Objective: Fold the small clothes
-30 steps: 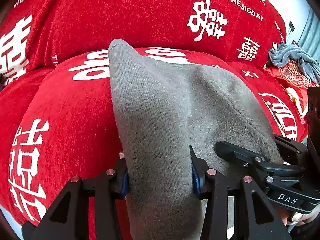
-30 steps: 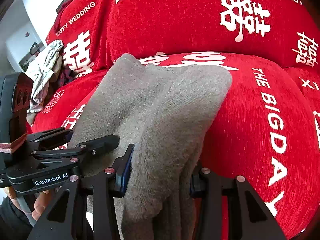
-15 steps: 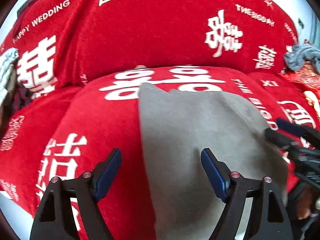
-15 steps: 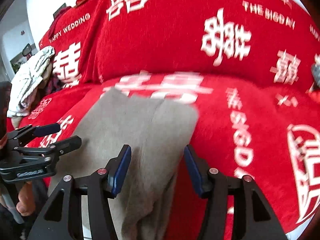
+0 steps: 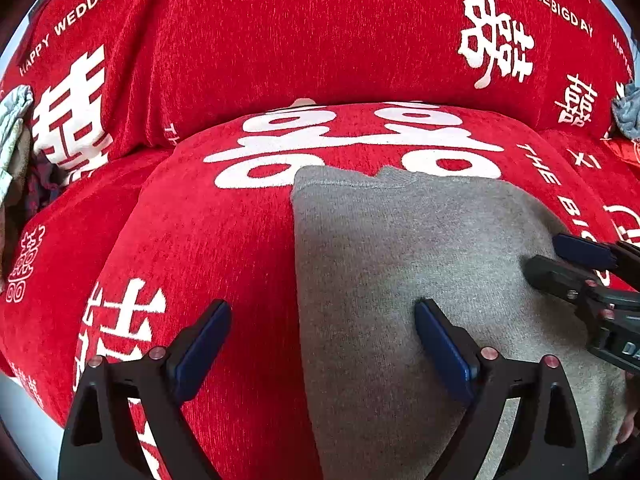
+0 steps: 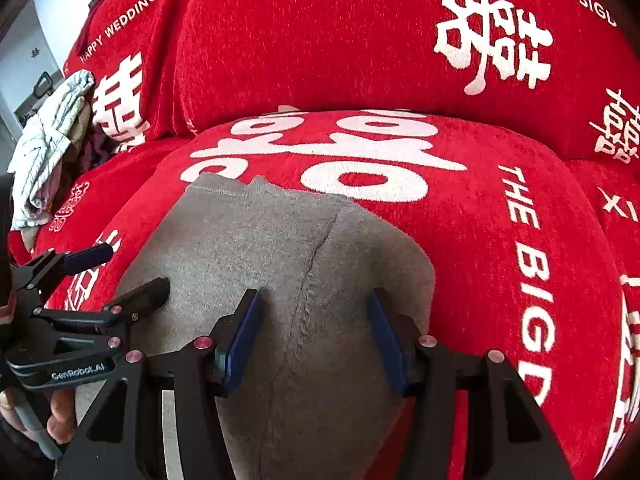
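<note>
Your gray garment (image 5: 400,264) lies folded at the sofa cushion's (image 5: 208,232) front edge, both hand-held grippers (image 5: 320,344) (image 6: 316,336) wide and empty, with more folding probably left.

A sofa draped in a red chenille cover (image 6: 320,60) printed with white Chinese characters and English words filled nearly the whole scene. At far left, a rumpled pale cloth bundle (image 6: 48,140) lay on the seat. Beyond it stood a white wall (image 6: 24,52), brightly lit. At far right, a crumpled grey-blue cloth (image 5: 628,114) rested.
</note>
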Action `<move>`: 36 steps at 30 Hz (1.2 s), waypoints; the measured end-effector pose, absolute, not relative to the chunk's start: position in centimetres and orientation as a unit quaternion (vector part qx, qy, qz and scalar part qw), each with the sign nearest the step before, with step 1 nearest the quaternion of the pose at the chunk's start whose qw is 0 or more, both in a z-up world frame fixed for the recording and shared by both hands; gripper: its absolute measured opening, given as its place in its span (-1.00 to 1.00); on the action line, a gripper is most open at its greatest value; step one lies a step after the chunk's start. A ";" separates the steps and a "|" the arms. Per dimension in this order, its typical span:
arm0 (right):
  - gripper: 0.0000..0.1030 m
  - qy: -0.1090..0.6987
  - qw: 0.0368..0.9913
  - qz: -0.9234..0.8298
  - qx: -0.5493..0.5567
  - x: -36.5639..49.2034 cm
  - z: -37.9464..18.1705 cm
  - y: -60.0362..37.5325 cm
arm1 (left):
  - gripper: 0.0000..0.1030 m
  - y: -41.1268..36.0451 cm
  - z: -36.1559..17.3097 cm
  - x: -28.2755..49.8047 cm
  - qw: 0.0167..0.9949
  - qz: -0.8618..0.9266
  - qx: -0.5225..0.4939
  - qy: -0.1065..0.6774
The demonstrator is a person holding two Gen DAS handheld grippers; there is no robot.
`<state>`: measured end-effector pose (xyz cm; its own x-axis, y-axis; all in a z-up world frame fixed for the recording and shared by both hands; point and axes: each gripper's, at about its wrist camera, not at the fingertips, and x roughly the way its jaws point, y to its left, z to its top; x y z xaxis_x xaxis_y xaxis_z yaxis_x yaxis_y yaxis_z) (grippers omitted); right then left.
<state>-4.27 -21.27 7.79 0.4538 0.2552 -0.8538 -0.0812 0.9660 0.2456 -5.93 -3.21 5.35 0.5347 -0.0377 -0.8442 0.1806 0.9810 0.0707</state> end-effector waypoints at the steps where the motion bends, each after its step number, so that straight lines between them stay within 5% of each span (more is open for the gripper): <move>1: 0.15 0.507 0.852 0.097 0.085 -4.9 8.4 -21.2 | 0.83 -3.1 5.7 -6.4 0.875 -0.064 0.074 0.474; 8: 0.15 0.431 0.886 0.172 0.031 -12.3 12.9 -17.8 | 0.83 -3.2 6.6 -10.6 0.889 -0.064 0.099 0.443; 31: 0.15 0.448 0.881 0.153 -0.021 -20.4 9.7 -16.9 | 0.83 -2.0 6.6 -18.2 0.909 -0.062 0.112 0.396; 36: 0.38 0.411 0.901 0.141 -0.021 -20.5 12.6 -16.7 | 0.83 -1.8 8.1 -19.1 0.917 -0.059 0.098 0.383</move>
